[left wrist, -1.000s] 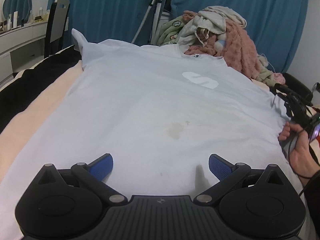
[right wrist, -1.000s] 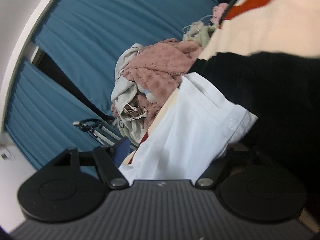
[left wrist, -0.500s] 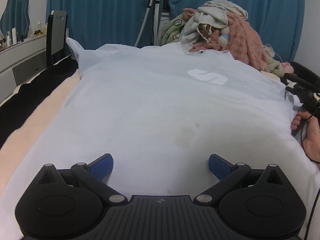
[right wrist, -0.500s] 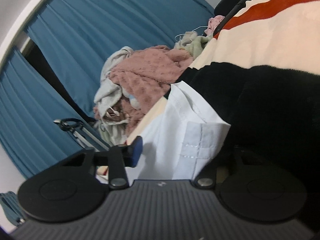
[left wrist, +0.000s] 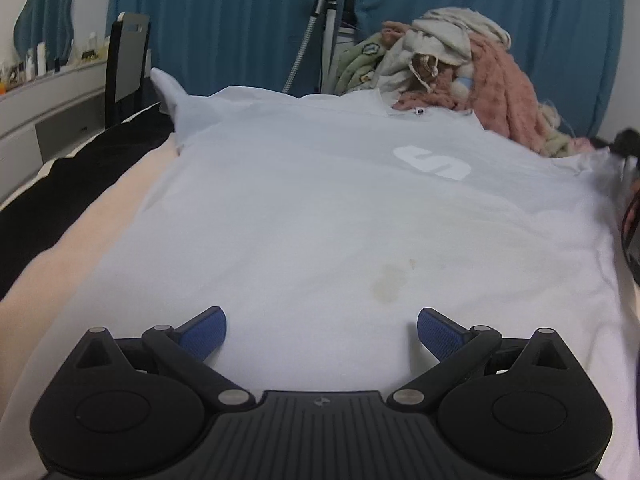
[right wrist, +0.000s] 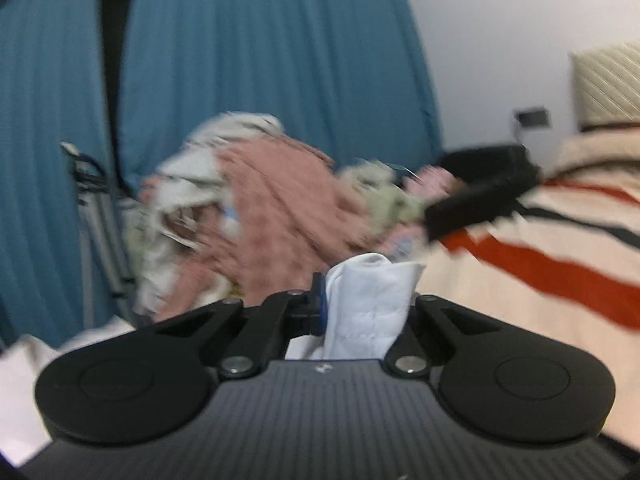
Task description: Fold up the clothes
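Observation:
A pale blue T-shirt (left wrist: 320, 208) with a white logo and a faint yellow stain lies spread flat on the bed, collar at the far end. My left gripper (left wrist: 322, 330) is open and empty, hovering just above the shirt's near hem. My right gripper (right wrist: 364, 300) is shut on a bunched piece of the shirt's sleeve (right wrist: 372, 296), lifted off the bed; the view is motion-blurred. The right gripper shows dimly at the right edge of the left wrist view (left wrist: 630, 208) by the shirt's right sleeve.
A heap of pink, cream and green clothes (left wrist: 452, 68) sits at the far end of the bed, also in the right wrist view (right wrist: 272, 200). Blue curtains (left wrist: 224, 16) hang behind. A striped cream, red and black blanket (right wrist: 540, 252) covers the bed. A chair (left wrist: 128, 60) and shelf stand left.
My right gripper has closed on the sleeve and swung upward and level, lifting it. My left gripper stays open over the hem, with the view shifted slightly.

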`<state>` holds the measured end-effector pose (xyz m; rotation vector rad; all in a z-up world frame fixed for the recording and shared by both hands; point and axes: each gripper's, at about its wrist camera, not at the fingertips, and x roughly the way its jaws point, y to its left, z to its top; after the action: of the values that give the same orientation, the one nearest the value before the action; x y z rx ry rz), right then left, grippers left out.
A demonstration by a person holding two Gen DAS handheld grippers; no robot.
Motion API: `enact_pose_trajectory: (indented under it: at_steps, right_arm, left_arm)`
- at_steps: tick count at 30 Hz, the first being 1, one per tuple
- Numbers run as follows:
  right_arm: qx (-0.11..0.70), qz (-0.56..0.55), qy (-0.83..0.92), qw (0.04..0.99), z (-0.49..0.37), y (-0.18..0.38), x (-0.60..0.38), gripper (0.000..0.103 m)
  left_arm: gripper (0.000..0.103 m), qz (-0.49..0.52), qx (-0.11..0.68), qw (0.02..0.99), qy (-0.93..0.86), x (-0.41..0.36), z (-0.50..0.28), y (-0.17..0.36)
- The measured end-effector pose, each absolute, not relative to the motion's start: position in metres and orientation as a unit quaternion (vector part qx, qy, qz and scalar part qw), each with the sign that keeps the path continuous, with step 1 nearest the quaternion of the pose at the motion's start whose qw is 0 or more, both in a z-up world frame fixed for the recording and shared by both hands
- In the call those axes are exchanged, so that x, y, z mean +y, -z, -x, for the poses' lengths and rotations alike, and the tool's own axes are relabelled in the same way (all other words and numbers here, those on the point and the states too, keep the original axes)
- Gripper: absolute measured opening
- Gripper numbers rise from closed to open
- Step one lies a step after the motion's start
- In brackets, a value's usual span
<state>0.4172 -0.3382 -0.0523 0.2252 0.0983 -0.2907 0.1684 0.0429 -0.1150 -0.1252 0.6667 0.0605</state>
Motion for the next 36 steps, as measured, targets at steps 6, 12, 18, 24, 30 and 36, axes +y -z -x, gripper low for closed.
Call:
enact_pose_trajectory:
  at_steps: [6, 12, 18, 24, 30, 36]
  right_arm:
    - [0.046, -0.004, 0.095, 0.994, -0.415, -0.009, -0.237, 0.005]
    - [0.064, 0.103, 0.021, 0.992, -0.431, -0.007, -0.104, 0.005]
    - [0.149, 0.158, -0.052, 0.975, -0.46, 0.04, 0.008, 0.008]
    - [0.211, 0.106, -0.094, 0.967, -0.466, 0.074, 0.023, 0.091]
    - [0.184, 0.044, -0.103, 0.977, -0.434, 0.05, -0.018, 0.093]
    - [0.156, 0.031, -0.111, 0.981, -0.367, 0.025, -0.069, 0.093]
  left_arm:
    - [0.103, 0.071, 0.294, 0.951, -0.067, 0.058, -0.164, 0.097]
    - [0.102, 0.078, 0.258, 0.953, -0.137, 0.085, -0.162, 0.081]
    - [0.102, 0.125, 0.251, 0.946, -0.165, 0.117, -0.16, 0.078]
    - [0.102, 0.151, 0.257, 0.939, -0.173, 0.132, -0.156, 0.081]
    - [0.102, 0.147, 0.249, 0.943, -0.165, 0.128, -0.154, 0.078]
    - [0.102, 0.122, 0.23, 0.955, -0.145, 0.117, -0.144, 0.066]
